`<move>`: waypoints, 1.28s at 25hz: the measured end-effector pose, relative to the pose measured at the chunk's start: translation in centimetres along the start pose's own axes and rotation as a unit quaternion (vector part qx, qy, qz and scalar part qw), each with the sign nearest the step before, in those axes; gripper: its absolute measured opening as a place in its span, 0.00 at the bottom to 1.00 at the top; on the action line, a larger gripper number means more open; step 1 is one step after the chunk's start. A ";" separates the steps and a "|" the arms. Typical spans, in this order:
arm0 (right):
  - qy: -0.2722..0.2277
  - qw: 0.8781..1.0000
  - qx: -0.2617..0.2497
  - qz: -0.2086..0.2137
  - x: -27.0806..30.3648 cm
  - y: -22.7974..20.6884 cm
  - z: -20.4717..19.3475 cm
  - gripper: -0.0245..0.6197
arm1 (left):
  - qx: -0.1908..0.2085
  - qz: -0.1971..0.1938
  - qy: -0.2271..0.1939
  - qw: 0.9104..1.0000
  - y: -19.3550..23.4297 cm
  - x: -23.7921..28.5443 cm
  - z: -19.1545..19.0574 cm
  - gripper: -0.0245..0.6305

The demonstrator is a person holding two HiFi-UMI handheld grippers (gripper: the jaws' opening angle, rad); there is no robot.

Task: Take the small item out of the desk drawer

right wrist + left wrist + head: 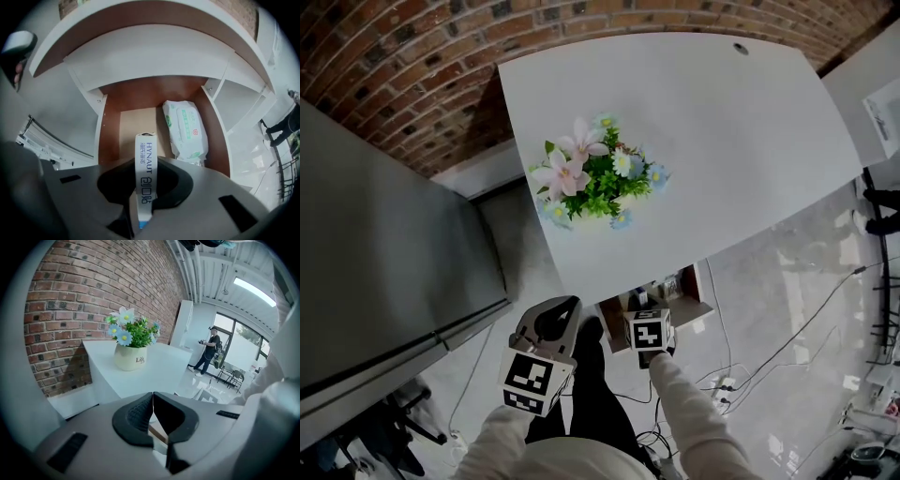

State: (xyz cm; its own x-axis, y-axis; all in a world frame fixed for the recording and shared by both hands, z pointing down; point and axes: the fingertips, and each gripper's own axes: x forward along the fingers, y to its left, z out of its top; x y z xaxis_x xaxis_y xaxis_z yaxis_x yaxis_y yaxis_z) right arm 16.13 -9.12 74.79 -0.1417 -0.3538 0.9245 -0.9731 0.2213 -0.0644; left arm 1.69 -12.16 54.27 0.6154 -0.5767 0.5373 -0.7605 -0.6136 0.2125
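Small box [144,173] is sitting upright, pinched between the pads of the right gripper [145,163], whose jaws are narrowed onto it. It's over the open drawer [110,136], left of a wipes pack [185,129]. The grab looks done; lifting it clear is what's left. Left gripper [152,401] is idling beside the desk [722,141], jaws together, empty. The jaws are hiding the box's lower end, so whether it's touching the drawer floor is unclear.

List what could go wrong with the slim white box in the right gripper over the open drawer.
1. The right gripper holds the white box on edge, one end past the fingertips. It could pivot or slip and fall into the drawer, perhaps onto the wipes pack lying there.
2. The desktop overhangs the drawer. Lifting straight up might knock the box's top end against its underside.
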 end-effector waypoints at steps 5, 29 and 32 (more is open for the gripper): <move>-0.026 0.999 0.025 -0.001 -2.6 0.1 0.3 0.18 | 0.007 -0.006 0.001 1.000 -0.5 -0.2 0.3 0.07; -0.207 0.975 0.074 -0.001 -19.3 3.0 3.9 0.18 | 0.051 -0.041 -0.024 0.998 -4.2 -3.2 2.1 0.07; -0.230 0.970 0.078 -0.004 -21.3 3.1 4.4 0.18 | 0.057 -0.045 -0.031 0.997 -4.6 -3.7 2.6 0.07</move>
State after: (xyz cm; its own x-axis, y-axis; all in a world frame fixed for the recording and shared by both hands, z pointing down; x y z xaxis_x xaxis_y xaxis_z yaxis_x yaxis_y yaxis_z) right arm 15.29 -4.88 53.20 -0.1660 -0.7306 0.6623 -0.9849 0.0894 -0.1483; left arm 3.43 -8.59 49.17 0.6944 -0.5470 0.4676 -0.6754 -0.7197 0.1611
